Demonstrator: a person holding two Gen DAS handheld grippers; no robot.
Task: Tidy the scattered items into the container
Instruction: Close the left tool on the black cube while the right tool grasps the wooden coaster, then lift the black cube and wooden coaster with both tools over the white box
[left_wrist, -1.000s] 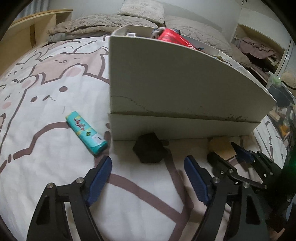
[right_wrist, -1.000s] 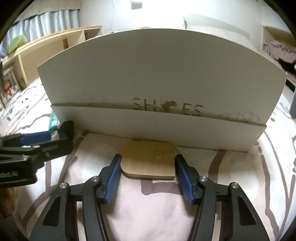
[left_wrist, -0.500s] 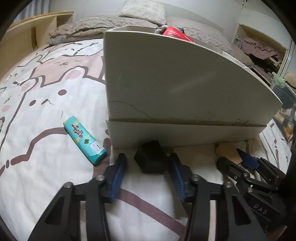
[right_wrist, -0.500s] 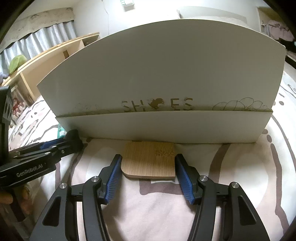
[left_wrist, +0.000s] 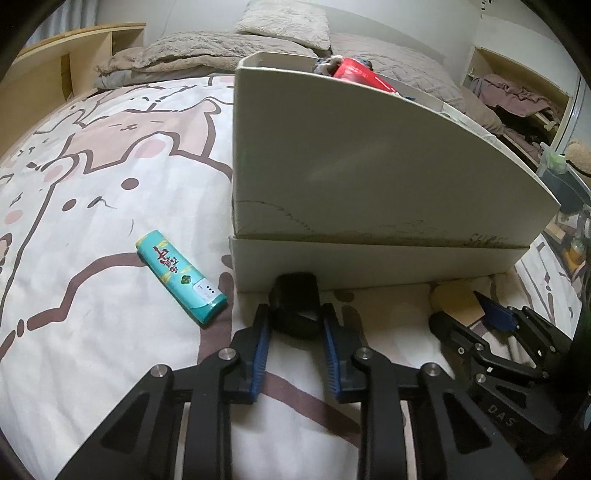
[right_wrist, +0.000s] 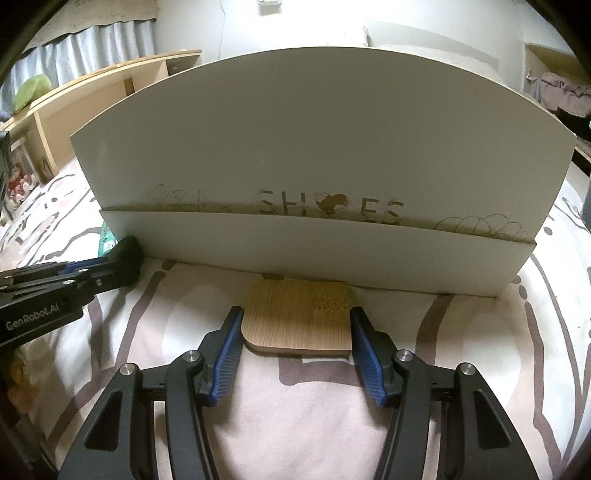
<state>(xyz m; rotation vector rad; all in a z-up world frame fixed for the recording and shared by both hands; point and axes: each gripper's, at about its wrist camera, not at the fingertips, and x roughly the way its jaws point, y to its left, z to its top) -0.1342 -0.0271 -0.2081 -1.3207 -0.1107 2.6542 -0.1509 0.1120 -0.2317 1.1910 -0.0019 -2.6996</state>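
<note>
A white shoe box (left_wrist: 369, 177) stands on the bed; a red packet (left_wrist: 360, 74) shows over its rim. My left gripper (left_wrist: 295, 317) is shut on a small black block (left_wrist: 295, 302) lying against the box's base. A teal tube (left_wrist: 177, 277) lies on the bed to its left. My right gripper (right_wrist: 295, 325) is shut on a flat bamboo piece (right_wrist: 299, 317) that lies against the box front (right_wrist: 295, 184), marked "SHOES". The right gripper also shows in the left wrist view (left_wrist: 476, 314), and the left gripper in the right wrist view (right_wrist: 122, 258).
The bed cover (left_wrist: 92, 184) has a pink and brown cartoon print. Pillows and a grey blanket (left_wrist: 221, 48) lie at the head. Wooden shelves (right_wrist: 110, 96) stand at the left, and a shelf with clothes (left_wrist: 517, 96) at the right.
My left gripper moved forward and closed on the black block. My right gripper stayed around the bamboo piece, its pads now against the piece's sides.
</note>
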